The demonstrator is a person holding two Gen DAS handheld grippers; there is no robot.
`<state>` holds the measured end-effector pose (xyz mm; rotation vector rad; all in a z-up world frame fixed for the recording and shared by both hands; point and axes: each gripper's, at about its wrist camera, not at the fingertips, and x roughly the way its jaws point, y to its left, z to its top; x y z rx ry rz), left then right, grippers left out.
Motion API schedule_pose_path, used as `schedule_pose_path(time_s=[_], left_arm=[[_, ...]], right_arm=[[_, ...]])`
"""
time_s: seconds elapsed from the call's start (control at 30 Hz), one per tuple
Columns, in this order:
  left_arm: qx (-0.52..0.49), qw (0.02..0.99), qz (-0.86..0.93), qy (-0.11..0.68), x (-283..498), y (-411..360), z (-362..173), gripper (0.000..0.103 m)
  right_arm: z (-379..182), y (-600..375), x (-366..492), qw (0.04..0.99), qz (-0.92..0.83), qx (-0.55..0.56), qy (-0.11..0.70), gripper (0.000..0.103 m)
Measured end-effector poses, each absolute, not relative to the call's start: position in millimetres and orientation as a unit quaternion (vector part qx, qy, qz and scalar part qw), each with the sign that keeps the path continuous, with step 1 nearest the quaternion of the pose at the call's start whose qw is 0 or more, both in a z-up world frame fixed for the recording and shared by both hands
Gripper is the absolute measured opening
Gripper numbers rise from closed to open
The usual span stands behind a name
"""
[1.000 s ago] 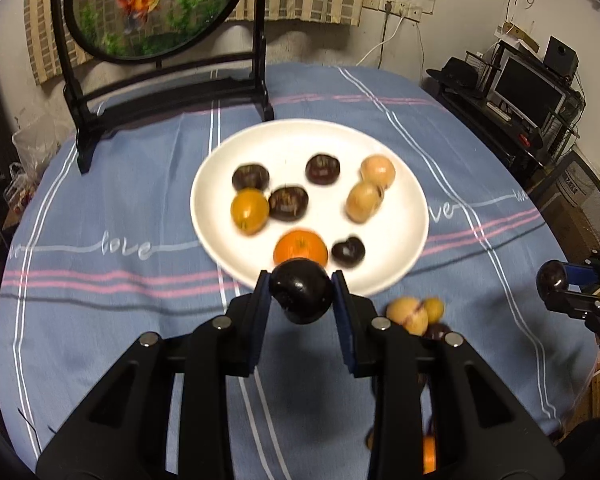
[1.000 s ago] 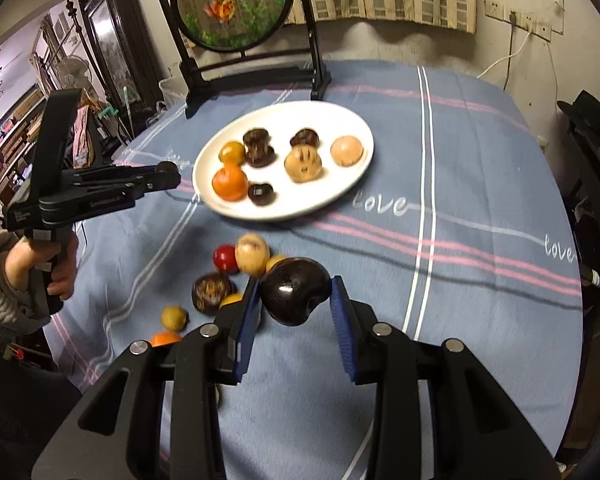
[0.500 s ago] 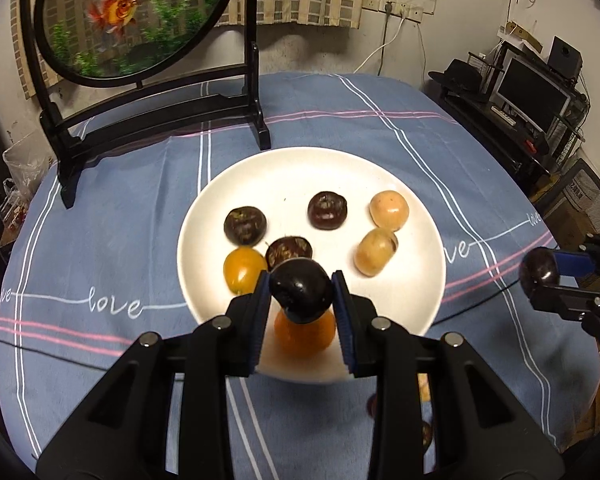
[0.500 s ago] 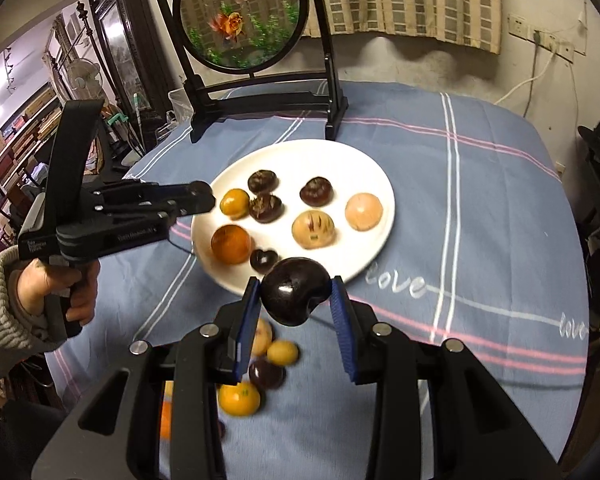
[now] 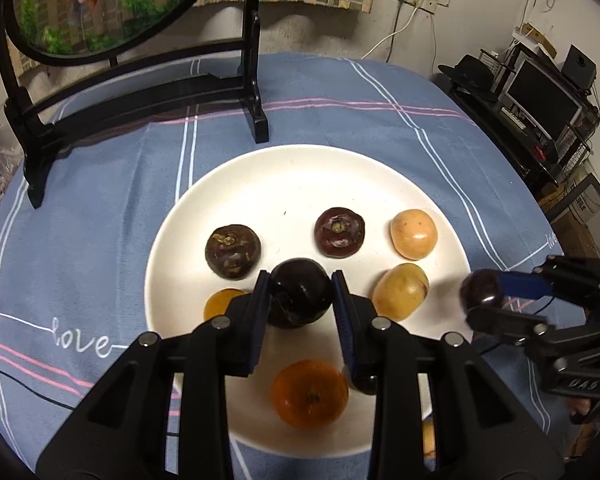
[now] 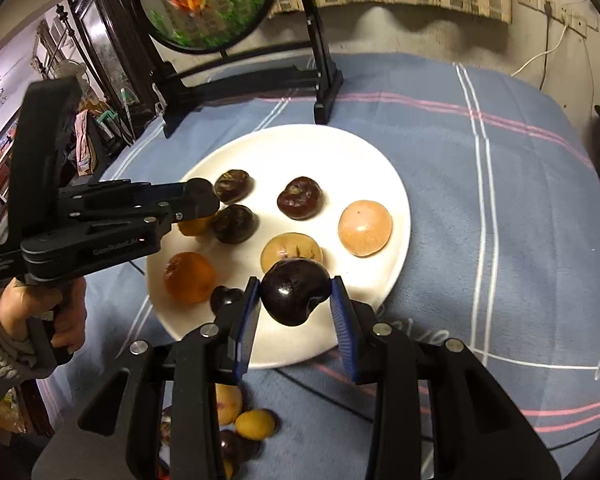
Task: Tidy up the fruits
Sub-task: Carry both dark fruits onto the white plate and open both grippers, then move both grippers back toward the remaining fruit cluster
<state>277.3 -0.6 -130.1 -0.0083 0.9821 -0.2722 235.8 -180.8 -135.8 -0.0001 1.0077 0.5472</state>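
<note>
1. left gripper [image 5: 300,300] is clamped on a dark round fruit [image 5: 300,295] above the white plate [image 5: 284,184].
2. right gripper [image 6: 294,302] grips a dark glossy fruit [image 6: 294,292] over the plate's near rim (pads on both sides).
3. an orange fruit [image 5: 309,394] lies on the plate; loose fruits [image 6: 255,424] sit on the blue cloth [image 6: 500,184].

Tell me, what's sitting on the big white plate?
On the white plate lie three dark fruits, two tan ones, an orange, a yellow fruit and a small dark one. The left claw covers part of the yellow fruit.
</note>
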Motion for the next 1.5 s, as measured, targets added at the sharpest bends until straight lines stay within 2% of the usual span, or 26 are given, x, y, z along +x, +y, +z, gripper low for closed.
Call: schedule_pose_path(time_s=[0.07, 0.1, 0.13, 0.17, 0.57, 0.87, 1.23, 1.43, 1.47, 1.5], left_arm=[[-0.013, 0.869, -0.133, 0.476, 279, 0, -135, 0.035], [-0.017, 0.868, -0.134, 0.479, 279, 0, -137, 0.048], [-0.019, 0.868, -0.133, 0.478, 279, 0, -138, 0.056], [-0.019, 0.870, -0.129, 0.475, 277, 0, -138, 0.064], [-0.030, 0.871, -0.118, 0.476, 218, 18, -123, 0.070], [0.015, 0.845, -0.162, 0.510, 158, -13, -148, 0.075], [0.023, 0.817, -0.187, 0.546, 160, -26, -178, 0.077], [0.032, 0.812, -0.200, 0.548, 163, -32, -186, 0.072], [0.031, 0.812, -0.203, 0.547, 163, -32, -186, 0.069], [0.029, 0.812, -0.205, 0.546, 163, -31, -186, 0.062]], right_arm=[[-144, -178, 236, 0.827, 0.271, 0.010, 0.491, 0.037], [-145, -179, 235, 0.825, 0.273, 0.017, 0.494, 0.039], [-145, -180, 234, 0.825, 0.273, 0.023, 0.494, 0.046], [-143, -181, 232, 0.831, 0.268, 0.026, 0.487, 0.065], [-99, -218, 186, 0.862, 0.235, 0.054, 0.446, 0.070], [-122, -243, 133, 0.845, 0.210, 0.078, 0.485, 0.070], [-133, -258, 114, 0.835, 0.195, 0.112, 0.503, 0.070], [-135, -258, 114, 0.834, 0.190, 0.112, 0.506, 0.070], [-135, -259, 115, 0.833, 0.190, 0.112, 0.507, 0.070], [-136, -259, 115, 0.833, 0.190, 0.113, 0.507, 0.070]])
